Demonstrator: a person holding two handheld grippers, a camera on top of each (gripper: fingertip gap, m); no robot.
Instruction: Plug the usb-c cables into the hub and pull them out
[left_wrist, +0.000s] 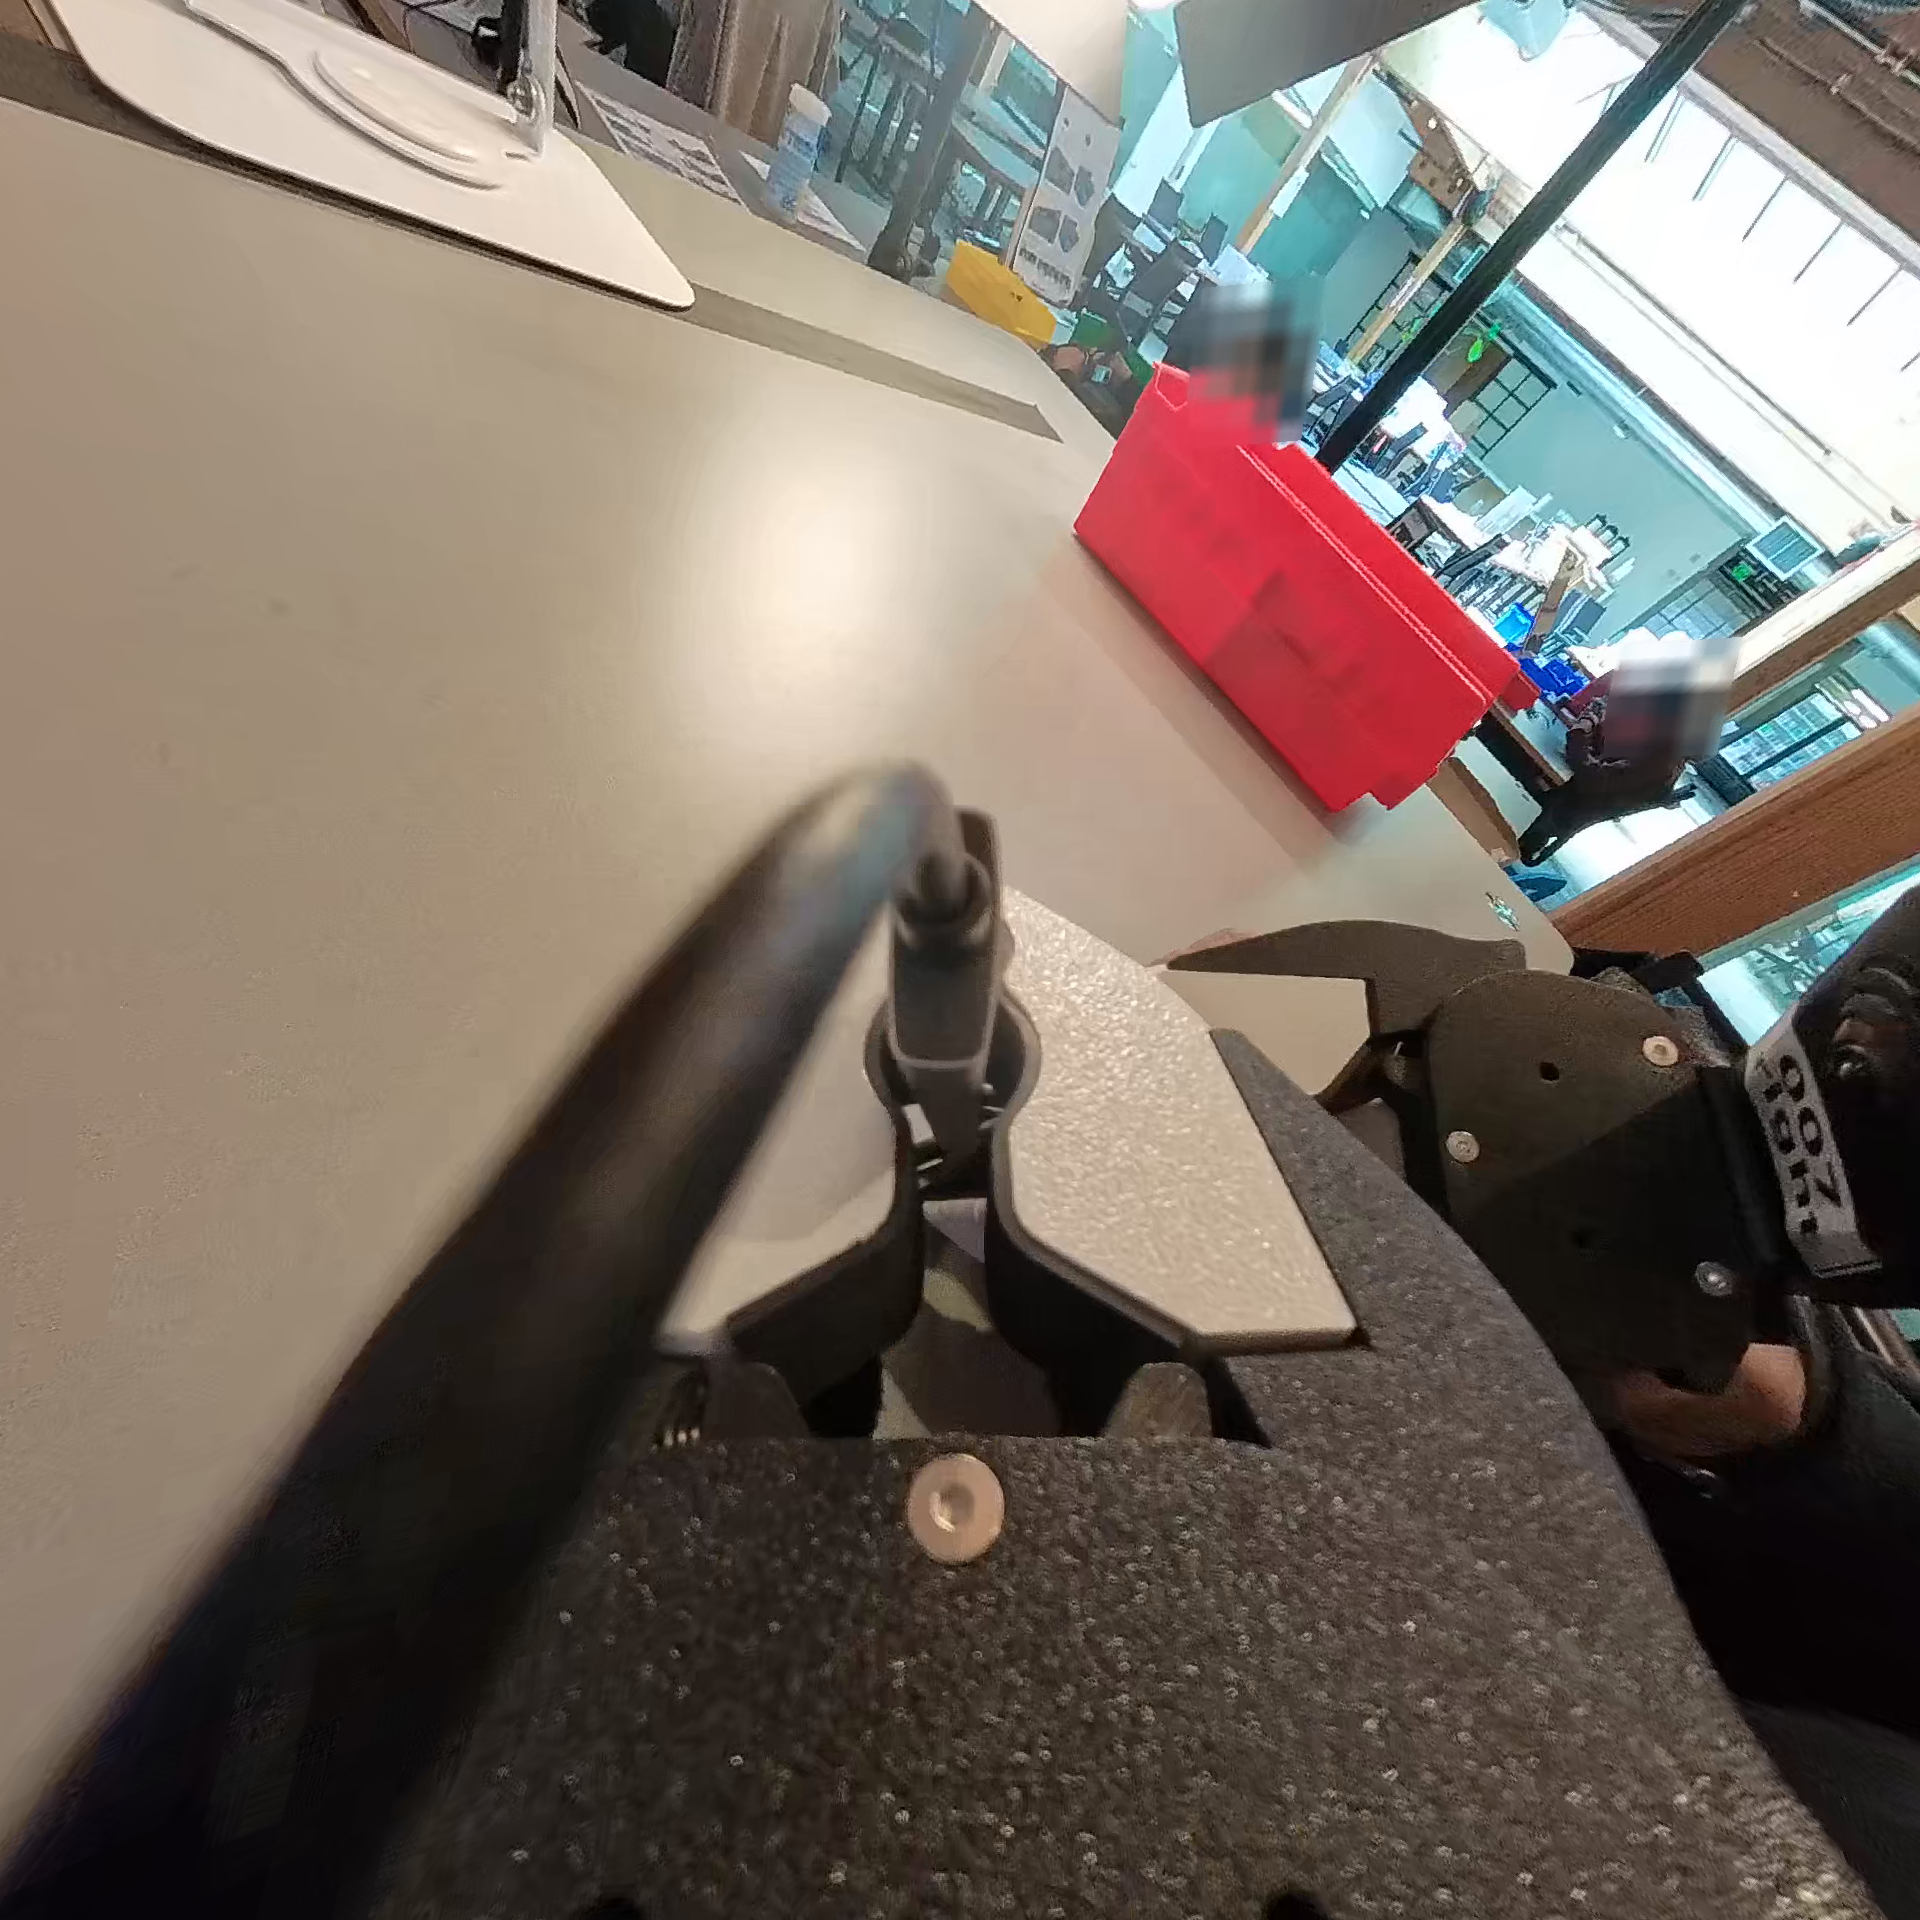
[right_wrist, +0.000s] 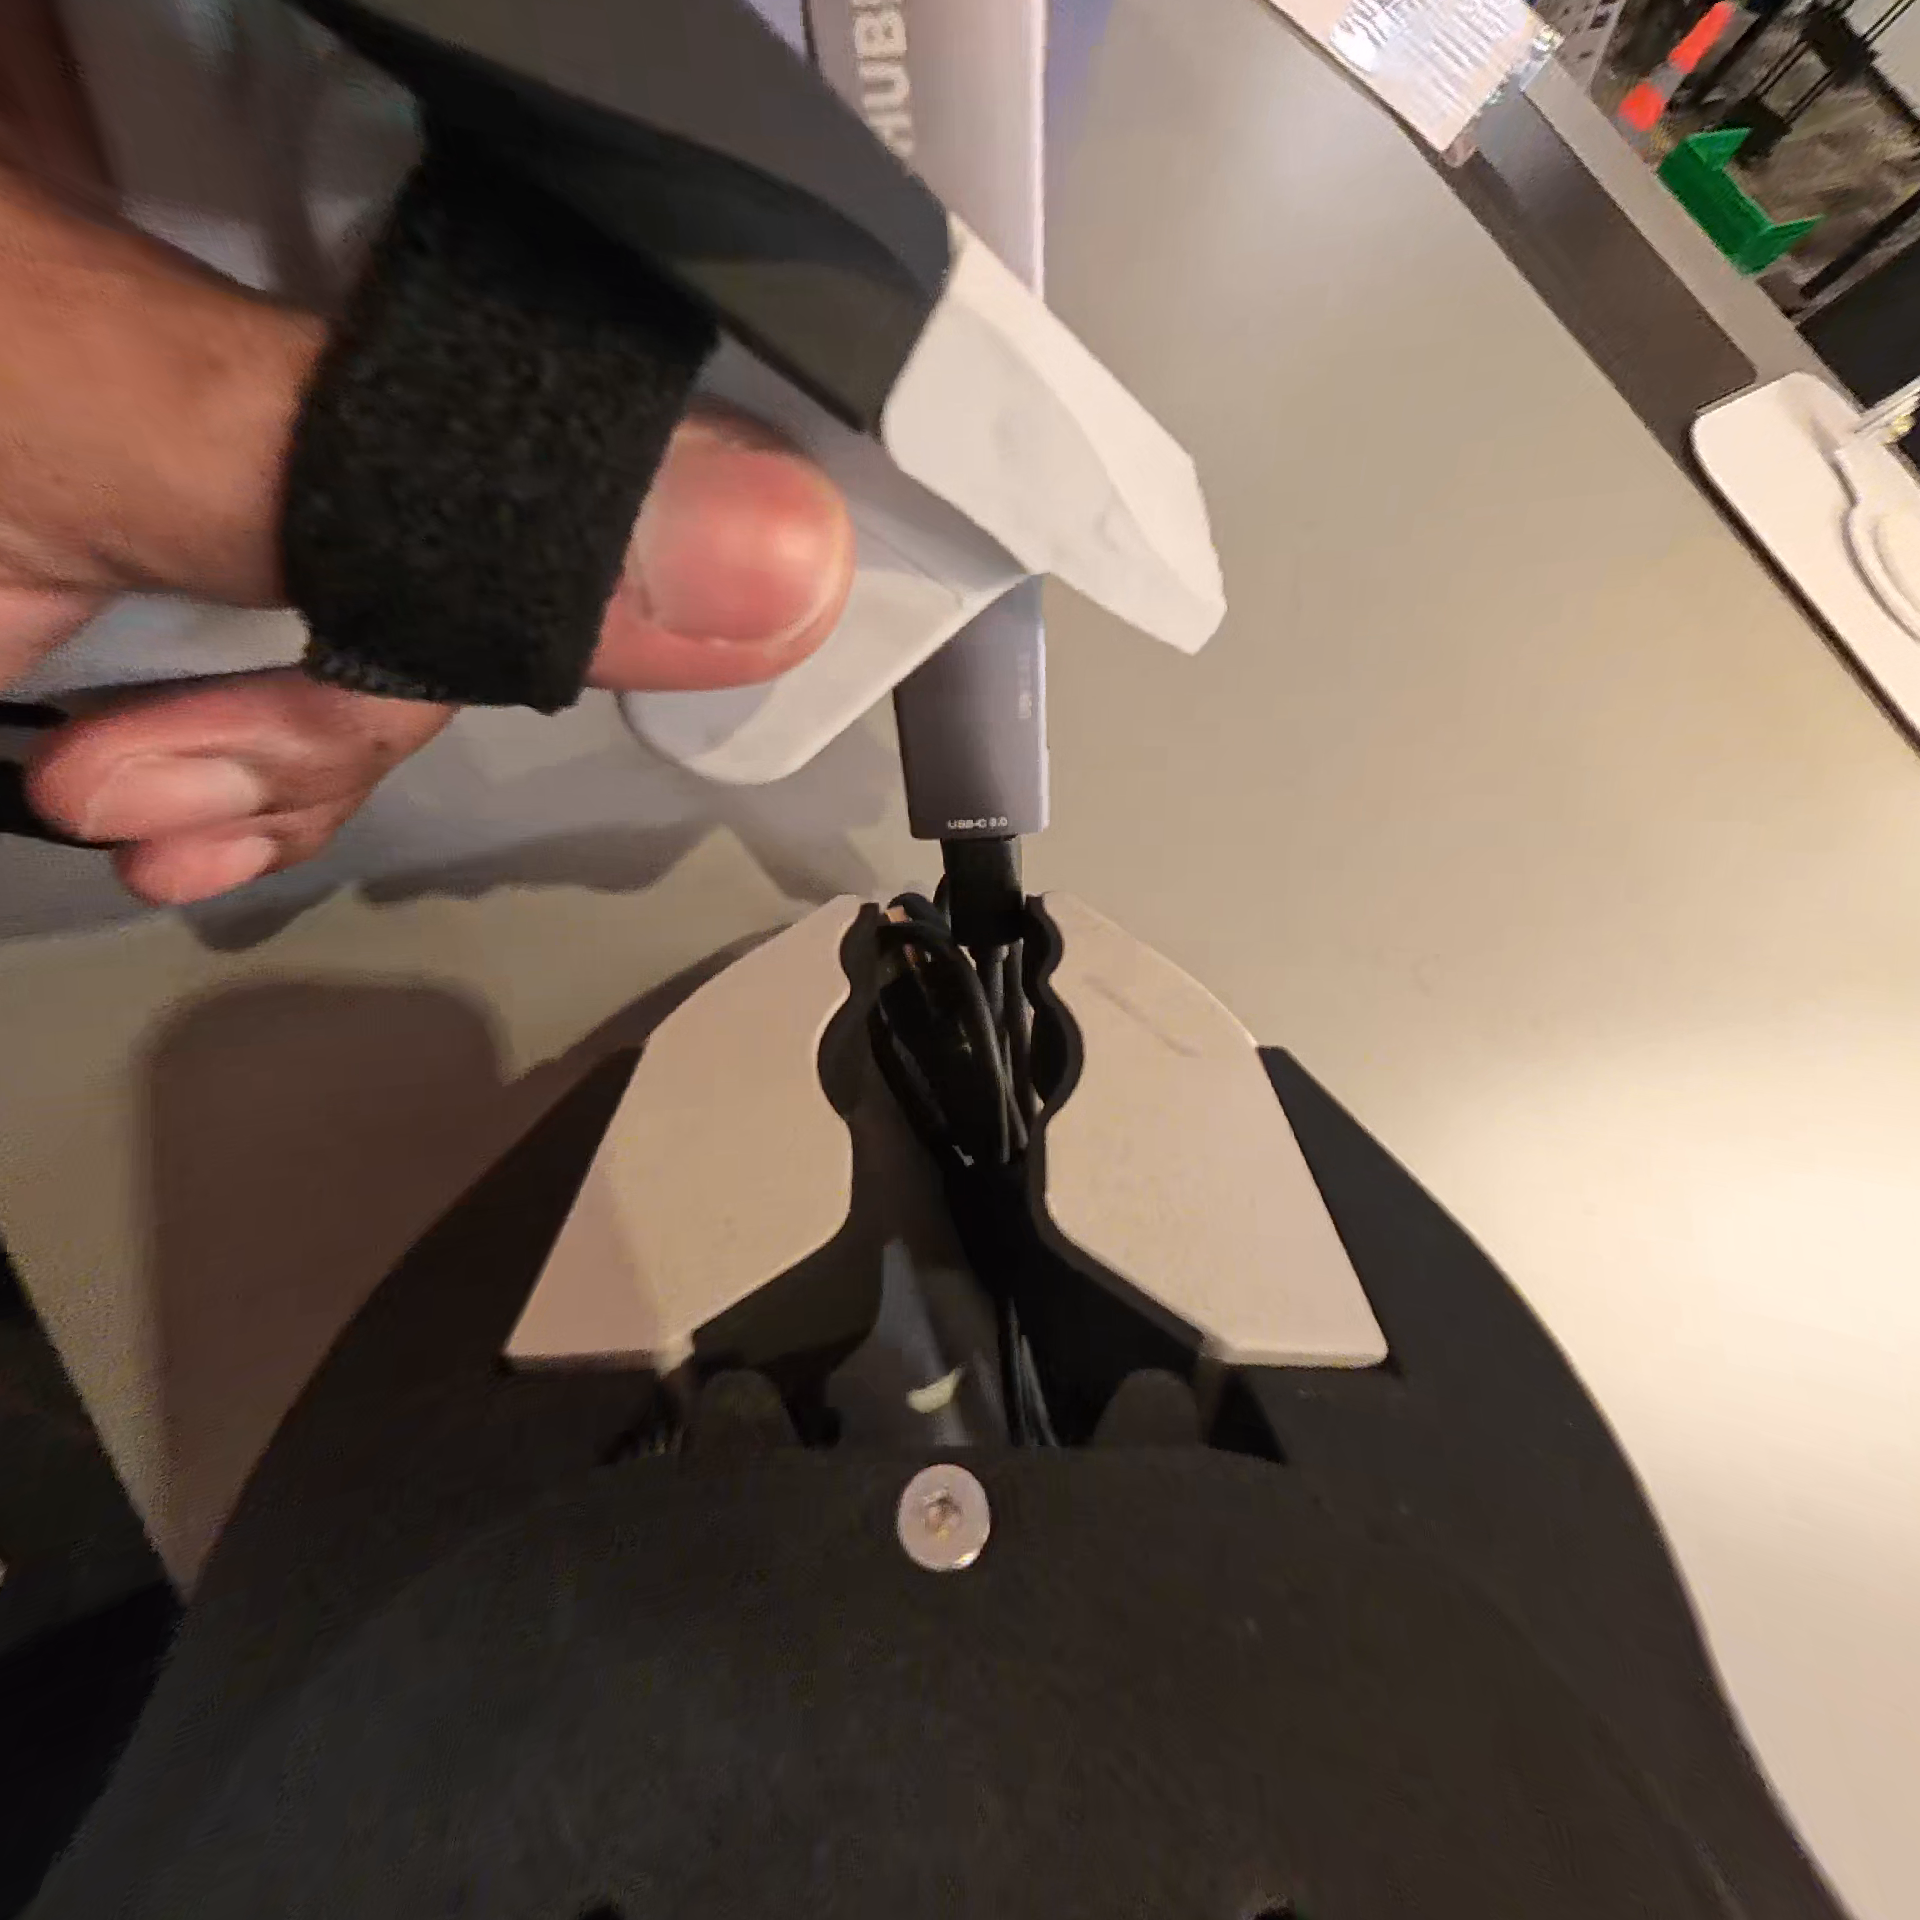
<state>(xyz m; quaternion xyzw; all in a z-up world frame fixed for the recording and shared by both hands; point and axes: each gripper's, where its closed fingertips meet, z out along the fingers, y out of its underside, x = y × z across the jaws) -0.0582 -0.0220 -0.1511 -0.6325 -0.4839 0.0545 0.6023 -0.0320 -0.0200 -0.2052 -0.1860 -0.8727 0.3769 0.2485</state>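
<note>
My left gripper (left_wrist: 945, 1049) is shut on the dark grey hub (left_wrist: 940, 997), and the hub's black lead (left_wrist: 644, 1039) loops back past the camera. In the right wrist view the hub (right_wrist: 971, 717) points down toward my right gripper (right_wrist: 951, 920). That gripper is shut on a black USB-C cable plug (right_wrist: 982, 868), whose tip meets the port in the hub's end. Bundled black cable (right_wrist: 951, 1049) runs back between its fingers. The left gripper's white-padded fingers (right_wrist: 1039, 488) clamp the hub from the upper left, with a person's hand (right_wrist: 156, 468) behind them. The right gripper also shows in the left wrist view (left_wrist: 1299, 956).
The grey table (left_wrist: 416, 571) carries a red bin (left_wrist: 1299, 603) at its far edge and a white mat (left_wrist: 364, 135) at the back left. The mat also shows in the right wrist view (right_wrist: 1818, 520). A black pole (left_wrist: 1507, 260) rises behind the bin. A green object (right_wrist: 1725, 197) sits beyond the table. Left tips to right tips: about 6 centimetres.
</note>
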